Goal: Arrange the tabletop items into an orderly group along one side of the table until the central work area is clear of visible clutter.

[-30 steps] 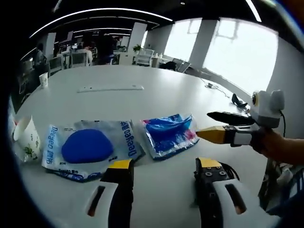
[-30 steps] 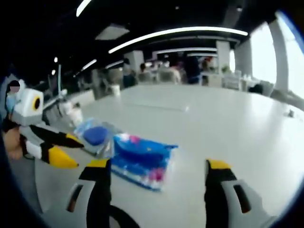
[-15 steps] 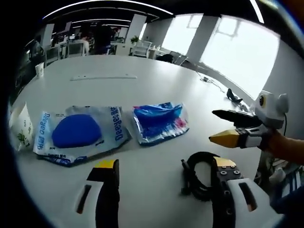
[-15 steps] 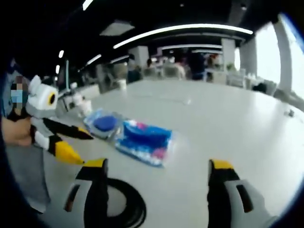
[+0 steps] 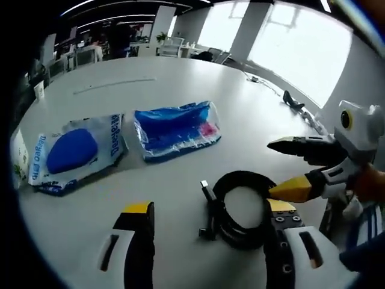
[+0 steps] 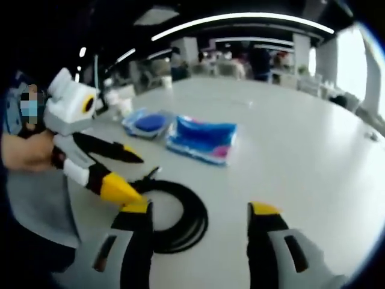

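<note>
Risk: the coiled black cable [image 5: 239,208] lies between and just ahead of both grippers; going by the frames, a one-sided pinch on the outer loop could drag the coil open and spread it over the round white table [image 5: 180,78] instead of lifting it whole
Second risk: the two grippers sit close over the same coil, so closing in together could knock tip against tip
Left gripper [image 5: 207,217]: jaws apart, holding nothing; the coil's plug end sits between them and the right jaw overlaps the coil's near edge
Right gripper [image 6: 198,212]: jaws spread wide, empty; the coil lies just ahead of its left jaw, partly under it
Other gripper in each view: the right gripper enters the left gripper view at the coil's far right side, tips parted; the left gripper comes into the right gripper view with its yellow tip just above the coil
Cable look: thin, glossy black, wound in several loose loops with one short plug end sticking out; likely floppy
Flat clear packet with blue and pink contents [image 5: 175,129]: lies flat, well ahead of the left gripper
Clear bag printed in blue holding a blue rounded pad [image 5: 75,152]: just beside that packet, ahead and left of the left gripper
Paper cup with green print [image 5: 19,156]: beside the bag's left end
</note>
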Tool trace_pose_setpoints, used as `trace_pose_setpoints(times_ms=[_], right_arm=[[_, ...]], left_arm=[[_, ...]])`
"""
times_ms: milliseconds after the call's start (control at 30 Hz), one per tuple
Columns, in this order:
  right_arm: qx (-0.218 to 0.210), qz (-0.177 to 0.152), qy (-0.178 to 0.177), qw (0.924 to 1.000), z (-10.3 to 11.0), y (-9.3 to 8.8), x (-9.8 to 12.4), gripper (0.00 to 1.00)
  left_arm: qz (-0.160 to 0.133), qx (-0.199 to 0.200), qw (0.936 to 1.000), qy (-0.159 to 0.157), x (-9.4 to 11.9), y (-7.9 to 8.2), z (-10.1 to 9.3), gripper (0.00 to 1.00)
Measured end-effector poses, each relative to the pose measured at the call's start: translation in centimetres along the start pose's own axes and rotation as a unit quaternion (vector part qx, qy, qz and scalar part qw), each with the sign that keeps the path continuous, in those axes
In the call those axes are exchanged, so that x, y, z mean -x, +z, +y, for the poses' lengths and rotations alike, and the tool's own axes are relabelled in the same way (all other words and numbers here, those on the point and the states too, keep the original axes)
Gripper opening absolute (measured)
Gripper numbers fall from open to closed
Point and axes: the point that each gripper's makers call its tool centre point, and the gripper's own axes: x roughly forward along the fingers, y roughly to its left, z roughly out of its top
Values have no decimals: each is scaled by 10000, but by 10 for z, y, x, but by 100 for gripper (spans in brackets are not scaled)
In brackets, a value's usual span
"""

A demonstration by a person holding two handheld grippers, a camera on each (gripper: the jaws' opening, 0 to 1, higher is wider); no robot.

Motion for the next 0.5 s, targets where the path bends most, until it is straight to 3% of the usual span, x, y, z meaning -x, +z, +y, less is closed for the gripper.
trace_pose_setpoints(times_ms=[67, 133, 333, 433, 500], right_arm=[[38, 66, 14, 10000, 4, -5, 0, 50], [43, 158, -10, 9999, 5, -9, -1, 46], [87, 356, -41, 9993, 12, -18, -6, 37], [244, 424, -12, 9988, 18, -21, -8, 21], [191, 498, -47, 9986, 18, -24, -10, 18]], left_arm=[[47, -248, 9995, 173, 1, -2, 4, 60], [12, -159, 9997, 162, 0, -2, 3, 55], [-28, -293, 9991, 296, -2, -3, 5, 56], [-7, -352, 9990, 269, -2, -4, 3, 50], [67, -606, 9976, 326, -2, -7, 2, 44]])
